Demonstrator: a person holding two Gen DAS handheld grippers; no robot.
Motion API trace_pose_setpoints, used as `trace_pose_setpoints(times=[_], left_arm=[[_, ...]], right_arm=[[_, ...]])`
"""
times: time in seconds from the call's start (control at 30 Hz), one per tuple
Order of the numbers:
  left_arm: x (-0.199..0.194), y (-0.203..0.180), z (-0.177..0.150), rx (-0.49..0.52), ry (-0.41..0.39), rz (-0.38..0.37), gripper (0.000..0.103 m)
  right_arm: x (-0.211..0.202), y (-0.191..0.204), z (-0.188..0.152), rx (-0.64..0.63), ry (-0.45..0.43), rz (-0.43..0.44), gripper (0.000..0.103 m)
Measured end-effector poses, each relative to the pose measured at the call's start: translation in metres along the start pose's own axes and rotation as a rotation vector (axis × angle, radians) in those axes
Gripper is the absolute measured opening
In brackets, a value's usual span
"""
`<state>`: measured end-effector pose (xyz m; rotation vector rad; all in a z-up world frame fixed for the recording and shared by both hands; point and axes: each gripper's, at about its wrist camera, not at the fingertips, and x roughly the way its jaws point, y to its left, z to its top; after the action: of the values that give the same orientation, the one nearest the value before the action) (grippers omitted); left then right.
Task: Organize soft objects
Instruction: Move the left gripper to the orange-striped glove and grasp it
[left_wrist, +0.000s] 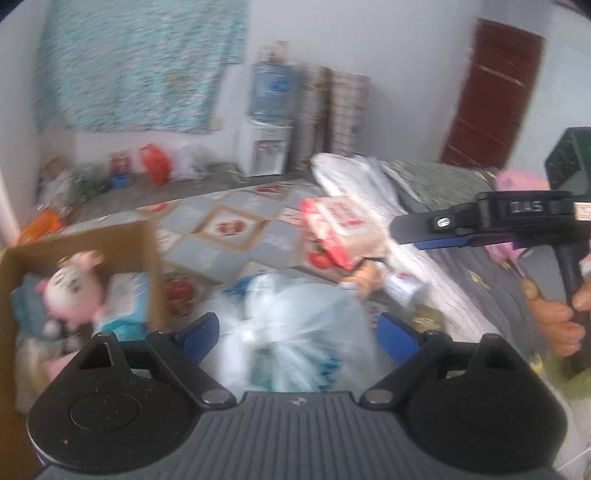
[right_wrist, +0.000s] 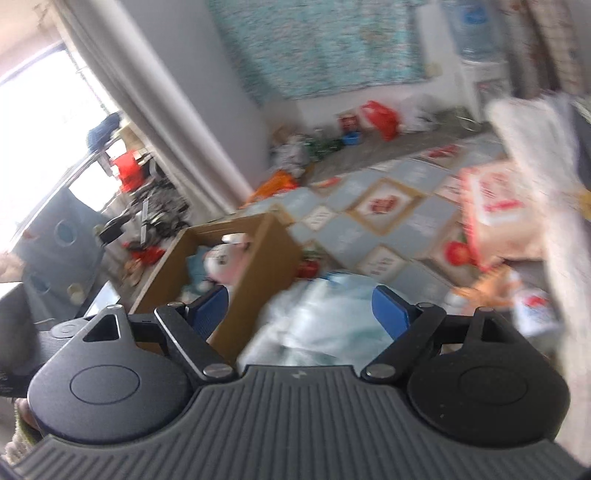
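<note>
1. So far, a pink plush toy (left_wrist: 72, 291) and other soft items are seen already inside the cardboard box (left_wrist: 149, 266).
2. A pale plastic bag (left_wrist: 295, 325) is left beside the box; further packs remain unsorted.
3. The left claw (left_wrist: 299, 332) and the right claw (right_wrist: 301, 310) are held open, empty.

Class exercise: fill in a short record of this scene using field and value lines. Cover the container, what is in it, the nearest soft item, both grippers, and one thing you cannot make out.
container: open cardboard box on the patterned floor mat
in the box: pink and white plush toy among other soft items
nearest item: pale plastic bag, lying beside the box
left gripper: open, bag below it, pads not pressing
right gripper: open, nothing held
other: red and white package further back
unclear: bag contents, blurred
</note>
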<state>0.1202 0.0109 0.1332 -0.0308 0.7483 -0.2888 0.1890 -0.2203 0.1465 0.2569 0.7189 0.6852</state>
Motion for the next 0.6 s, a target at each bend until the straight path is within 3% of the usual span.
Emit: trace_pose_setpoints(times=[0.4, 0.6], left_arm=[[0.108, -0.101, 0.018, 0.338, 0.057, 0.006, 0.092], [0.184, -0.126, 0.027, 0.465, 0.142, 0.036, 0.083]], right_arm=[[-0.008, -0.127, -0.041, 0.206, -0.018, -0.087, 0.084], [0.003, -0.173, -0.045, 0.231, -0.047, -0.115, 0.08]])
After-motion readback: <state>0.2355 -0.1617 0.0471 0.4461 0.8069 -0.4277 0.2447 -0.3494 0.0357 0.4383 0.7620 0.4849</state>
